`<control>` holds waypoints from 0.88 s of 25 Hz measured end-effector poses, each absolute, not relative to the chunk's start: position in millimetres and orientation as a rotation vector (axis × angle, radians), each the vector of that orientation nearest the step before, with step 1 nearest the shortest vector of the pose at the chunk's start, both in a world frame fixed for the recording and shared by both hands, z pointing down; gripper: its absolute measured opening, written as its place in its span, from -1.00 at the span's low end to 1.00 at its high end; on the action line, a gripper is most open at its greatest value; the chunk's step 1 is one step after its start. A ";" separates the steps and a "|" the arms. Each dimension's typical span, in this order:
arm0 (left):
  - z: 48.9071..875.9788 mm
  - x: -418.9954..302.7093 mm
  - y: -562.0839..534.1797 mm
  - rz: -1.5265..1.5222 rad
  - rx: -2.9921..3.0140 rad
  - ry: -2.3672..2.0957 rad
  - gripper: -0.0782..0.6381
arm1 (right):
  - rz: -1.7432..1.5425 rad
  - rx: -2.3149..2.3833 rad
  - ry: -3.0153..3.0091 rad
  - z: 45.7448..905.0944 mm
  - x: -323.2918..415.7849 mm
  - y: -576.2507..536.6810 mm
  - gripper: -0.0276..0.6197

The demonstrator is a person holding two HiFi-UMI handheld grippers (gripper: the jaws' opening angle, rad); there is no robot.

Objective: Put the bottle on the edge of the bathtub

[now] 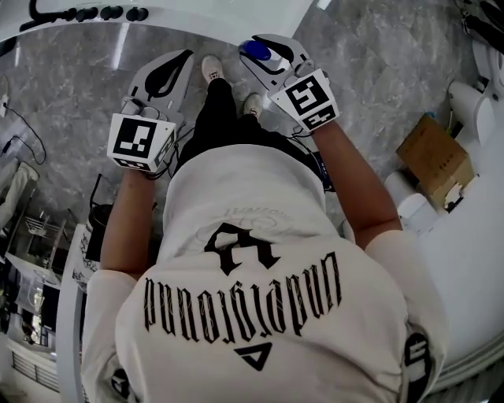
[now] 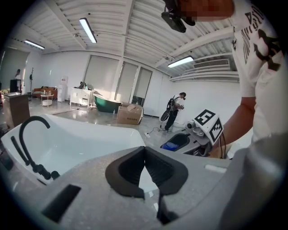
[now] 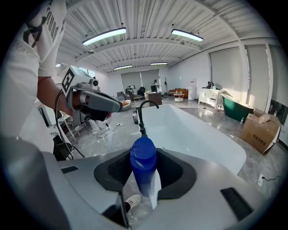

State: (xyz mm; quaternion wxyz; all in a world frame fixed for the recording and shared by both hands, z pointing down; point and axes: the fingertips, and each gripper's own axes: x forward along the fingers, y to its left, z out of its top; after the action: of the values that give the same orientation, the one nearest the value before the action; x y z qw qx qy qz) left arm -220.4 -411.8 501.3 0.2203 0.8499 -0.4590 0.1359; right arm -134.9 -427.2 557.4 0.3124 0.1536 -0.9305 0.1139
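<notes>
**Bottle (image 3: pixel 143 165) clamped in right gripper (image 1: pixel 266 46) beside bathtub (image 1: pixel 197 17) rim**

The blue-capped bottle is pinched between the widely spread jaws, held above the floor (image 1: pixel 378 55) just short of the rim; the left gripper (image 1: pixel 187 57) is closed on nothing; both are pointed forward and down; the gothic T-shirt print (image 1: pixel 244 303), seen upside down, is not clearly read.

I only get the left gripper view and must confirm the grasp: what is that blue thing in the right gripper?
Observer: A blue-capped bottle, clamped between the right gripper's jaws.
Operator: Has it reached the bathtub yet?
Observer: No. The head view shows it over the grey floor, just short of the bathtub's white rim.
</notes>
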 end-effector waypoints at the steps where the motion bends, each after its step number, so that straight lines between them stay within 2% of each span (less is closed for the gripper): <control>1: 506.8 -220.3 -410.7 0.384 2.347 -1.262 -0.74 | 0.301 0.400 -2.443 564.6 -135.0 -425.5 -0.43; 22: 597.3 -208.0 -432.9 0.518 2.322 -1.139 -0.74 | 0.227 0.341 -2.286 679.7 -130.7 -444.9 -0.43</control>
State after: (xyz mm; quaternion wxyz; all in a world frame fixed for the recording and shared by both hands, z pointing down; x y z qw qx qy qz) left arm -208.0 -432.9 597.3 0.2495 0.8525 -0.4181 0.1901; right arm -130.7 -444.9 679.7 0.3984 0.1348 -0.9028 0.0897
